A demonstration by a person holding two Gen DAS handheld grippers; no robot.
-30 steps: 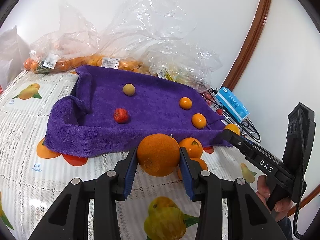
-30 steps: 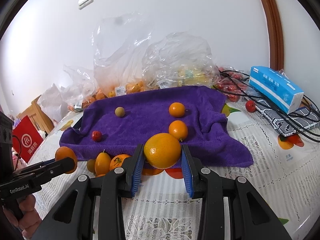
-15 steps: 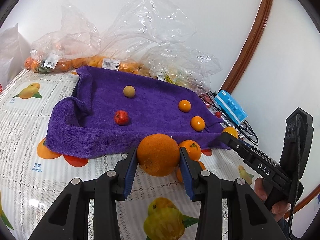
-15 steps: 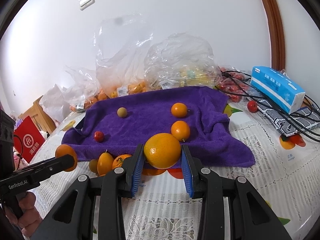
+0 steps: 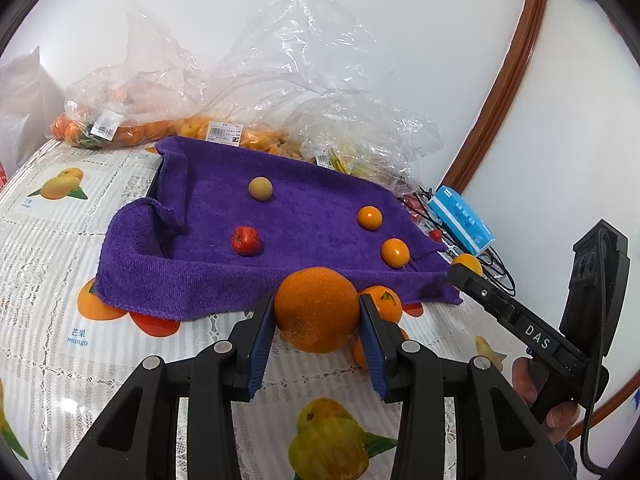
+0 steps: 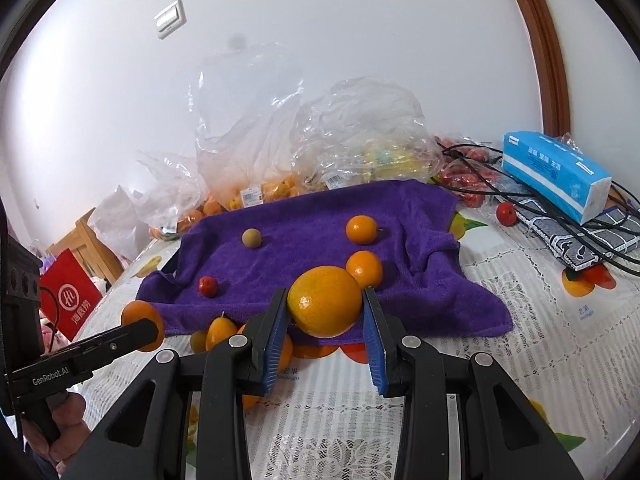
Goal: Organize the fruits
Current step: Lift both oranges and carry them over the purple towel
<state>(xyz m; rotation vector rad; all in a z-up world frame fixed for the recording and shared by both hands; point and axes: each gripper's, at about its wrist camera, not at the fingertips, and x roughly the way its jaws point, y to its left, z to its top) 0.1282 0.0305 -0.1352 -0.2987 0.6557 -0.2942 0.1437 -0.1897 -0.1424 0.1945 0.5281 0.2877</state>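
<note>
The left gripper (image 5: 318,316) is clenched on a large, rough-skinned deep-orange orange (image 5: 317,309), its blue pads pressed to the fruit's two sides at lower centre of the left wrist view. The right gripper (image 6: 325,312) likewise grasps a smoother, yellow-orange round orange (image 6: 325,301), low in the centre of its own view — both fruits are held above the white lace-patterned tablecloth printed with fruit pictures (image 5: 44,264), just in front of the near edge of a rumpled purple terry towel (image 5: 304,216).

On the towel lie four small fruits, well apart: a tan round one (image 5: 260,189) toward the upper middle, a small red one (image 5: 245,241) left of centre, and two small orange ones (image 5: 369,218) (image 5: 395,252) to the right. A few more small oranges (image 5: 383,300) sit on the tablecloth just behind the left gripper's held fruit.

Clear crumpled plastic bags of fruit with price labels (image 6: 248,184) line the wall behind the towel. At right of the right wrist view, a blue tissue pack (image 6: 556,174) rests on black cables (image 6: 600,236).
</note>
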